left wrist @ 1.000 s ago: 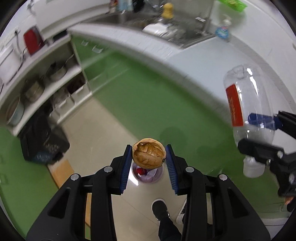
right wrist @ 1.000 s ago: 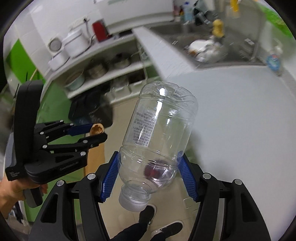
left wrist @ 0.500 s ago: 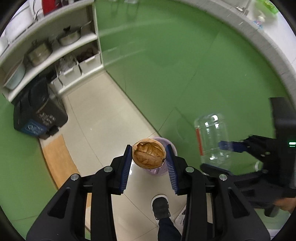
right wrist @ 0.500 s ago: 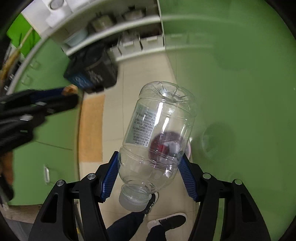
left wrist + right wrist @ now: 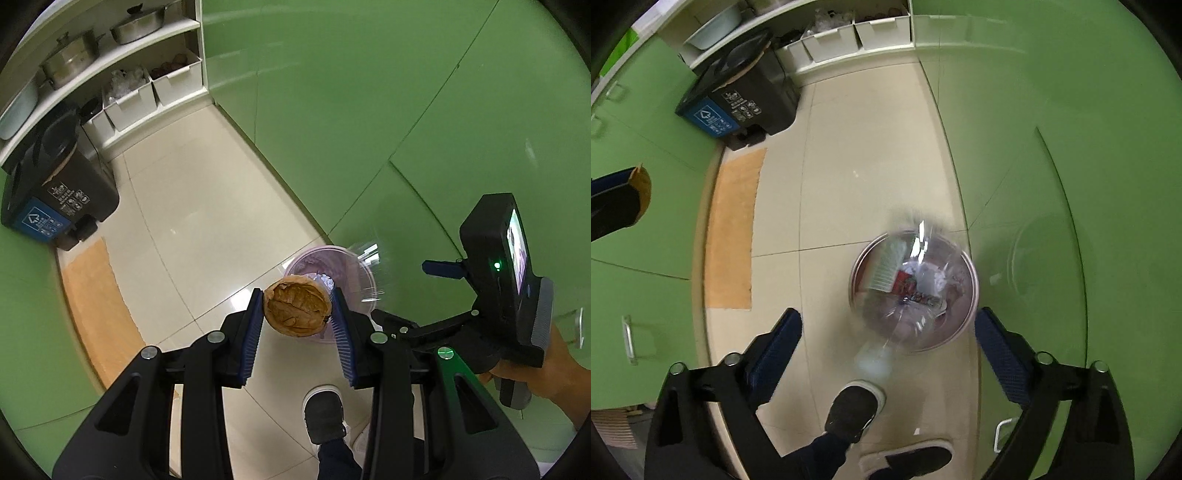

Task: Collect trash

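Blurred clear bottle (image 5: 908, 280) over bin (image 5: 973, 291), plain only from right claw (image 5: 888, 332).

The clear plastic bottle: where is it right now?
In the right wrist view the bottle is a blur falling into the round bin, ahead of the right gripper, whose jaws have just opened.

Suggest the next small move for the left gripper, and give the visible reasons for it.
Probably open the left gripper to drop the brown crumpled wrapper. It is pinched directly above the small round bin, which already holds trash. The right gripper has just been opening, empty, with the clear bottle blurred over the bin.
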`<state>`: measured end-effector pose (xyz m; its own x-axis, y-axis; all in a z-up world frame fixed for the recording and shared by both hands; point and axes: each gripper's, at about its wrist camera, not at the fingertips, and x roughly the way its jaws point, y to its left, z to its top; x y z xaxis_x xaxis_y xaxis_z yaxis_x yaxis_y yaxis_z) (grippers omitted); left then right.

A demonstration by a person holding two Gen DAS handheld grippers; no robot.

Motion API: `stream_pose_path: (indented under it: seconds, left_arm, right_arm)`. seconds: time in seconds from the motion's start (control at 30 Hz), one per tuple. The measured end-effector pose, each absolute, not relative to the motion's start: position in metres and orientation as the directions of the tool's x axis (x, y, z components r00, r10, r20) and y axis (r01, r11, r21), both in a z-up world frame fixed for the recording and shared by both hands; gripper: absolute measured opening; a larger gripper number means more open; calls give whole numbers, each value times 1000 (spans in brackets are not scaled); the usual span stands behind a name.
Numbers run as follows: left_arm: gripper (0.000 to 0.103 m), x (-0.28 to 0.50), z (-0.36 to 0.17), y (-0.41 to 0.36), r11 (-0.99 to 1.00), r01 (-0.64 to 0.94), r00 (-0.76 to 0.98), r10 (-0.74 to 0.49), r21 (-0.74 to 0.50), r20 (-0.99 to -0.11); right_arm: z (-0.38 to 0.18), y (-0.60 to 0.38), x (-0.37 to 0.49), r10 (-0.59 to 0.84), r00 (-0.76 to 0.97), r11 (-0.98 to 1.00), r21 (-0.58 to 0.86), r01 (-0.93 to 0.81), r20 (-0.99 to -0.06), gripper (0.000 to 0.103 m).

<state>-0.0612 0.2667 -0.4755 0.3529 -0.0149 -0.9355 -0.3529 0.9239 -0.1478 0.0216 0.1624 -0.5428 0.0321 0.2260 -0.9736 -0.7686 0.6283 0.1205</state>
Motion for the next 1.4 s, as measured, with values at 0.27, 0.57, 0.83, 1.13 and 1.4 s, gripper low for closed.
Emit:
stream_pose_path:
  seconds: [0.27,0.57,0.83,1.13,1.4]
  left_arm:
    - [37,-41,-484,248,936,-314,341,-46,-159,-939]
    - [37,-3,-519,216,948,-243,308,-125,-205,-943]
    - [93,23,-546,189,957,-196,298,-148,-212,-943]
    - [100,20,-530,187,964,-200,283,-115,-176,-952]
    - [100,-9,-429,192,968,-215,313,-59,-131,-948]
  right_arm:
    - [-524,128,20,214,39,675,119,-728,-976,98]
    - [-485,81,-7,234,47,723,141,-677,-971,98]
    - [-486,50,-13,247,33,765,174,-620,-968,98]
    - [-467,43,-18,274,44,775,193,-601,-961,98]
    - [-382,54,-34,323,69,750,211,-627,-944,98]
